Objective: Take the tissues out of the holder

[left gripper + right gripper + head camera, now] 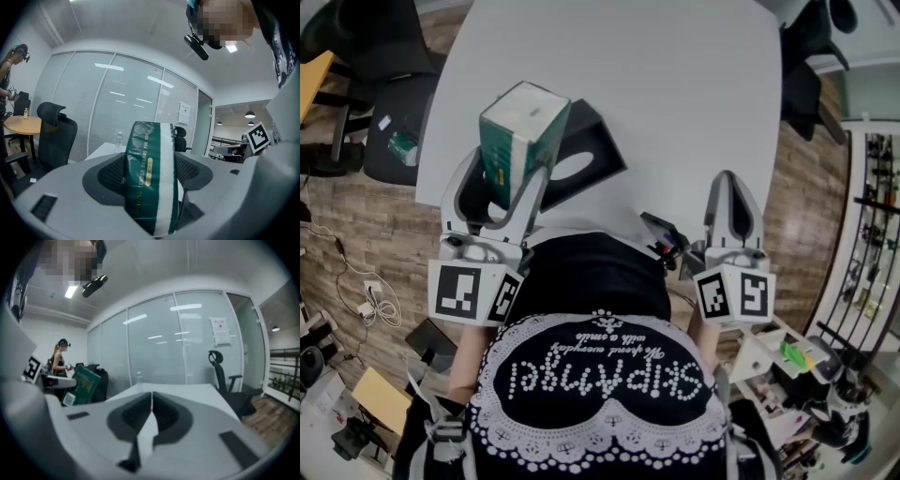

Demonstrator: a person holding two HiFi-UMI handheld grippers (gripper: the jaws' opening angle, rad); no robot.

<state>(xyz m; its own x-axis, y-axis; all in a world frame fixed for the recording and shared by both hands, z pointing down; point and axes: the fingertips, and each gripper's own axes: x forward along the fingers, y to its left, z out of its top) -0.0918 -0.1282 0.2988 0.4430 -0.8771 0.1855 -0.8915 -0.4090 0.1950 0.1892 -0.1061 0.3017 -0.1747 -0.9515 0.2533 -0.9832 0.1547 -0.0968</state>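
Note:
A green and white tissue pack (523, 131) is lifted above the white table (675, 94), with my left gripper (508, 178) shut on its lower part. In the left gripper view the tissue pack (150, 183) stands upright between the two grey fingers, which press on its sides. The black holder (598, 141), with an oval opening in its face, lies on the table just right of and behind the pack. My right gripper (731, 202) hovers at the table's near edge, its jaws closed together (151, 404) on nothing. The right gripper view shows the tissue pack (84, 384) at far left.
Black office chairs stand left of the table (384, 112) and at its far right corner (802, 84). A shelf (872, 234) and floor clutter line the right side. A water bottle (119, 138) stands on the table's far part. A person (7, 70) stands by a round wooden table (21, 123).

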